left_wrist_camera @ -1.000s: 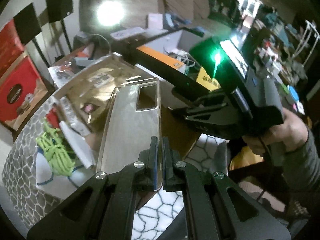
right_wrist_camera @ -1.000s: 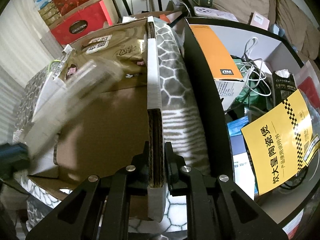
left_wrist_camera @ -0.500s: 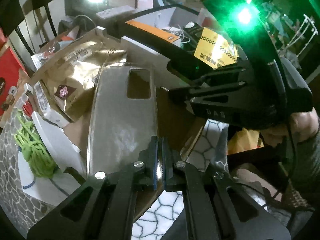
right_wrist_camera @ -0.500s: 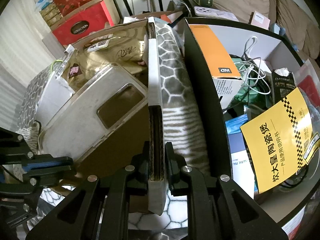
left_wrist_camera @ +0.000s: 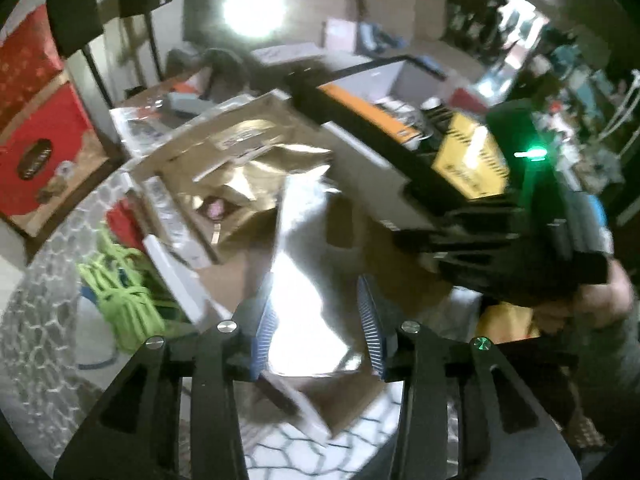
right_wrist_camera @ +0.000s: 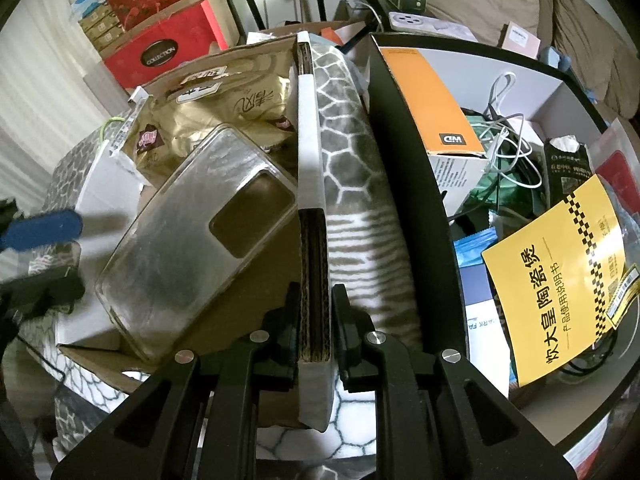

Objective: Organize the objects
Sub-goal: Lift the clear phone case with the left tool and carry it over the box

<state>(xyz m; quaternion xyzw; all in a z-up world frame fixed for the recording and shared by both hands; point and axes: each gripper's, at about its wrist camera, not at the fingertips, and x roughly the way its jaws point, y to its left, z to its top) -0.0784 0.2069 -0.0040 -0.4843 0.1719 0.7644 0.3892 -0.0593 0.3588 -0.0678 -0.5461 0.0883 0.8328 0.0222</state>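
From my right claw's (right_wrist_camera: 314, 322) camera, the phone case (right_wrist_camera: 192, 236) lay inside the cardboard box (right_wrist_camera: 240, 320), left of the box flap (right_wrist_camera: 310, 184) that this claw pinched. Behind the case, deeper in the box, lay the foil snack bag (right_wrist_camera: 212, 108). Right of the flap stood the bin (right_wrist_camera: 416, 208), holding a boxed drive (right_wrist_camera: 428, 100), cables (right_wrist_camera: 504, 128) and, nearer me, a booklet (right_wrist_camera: 556, 276). From my left claw (left_wrist_camera: 318, 328), the case (left_wrist_camera: 304, 280) lay ahead between the parted fingers, a coiled cord (left_wrist_camera: 120, 292) left of the box, my right claw (left_wrist_camera: 500, 248) on the right.
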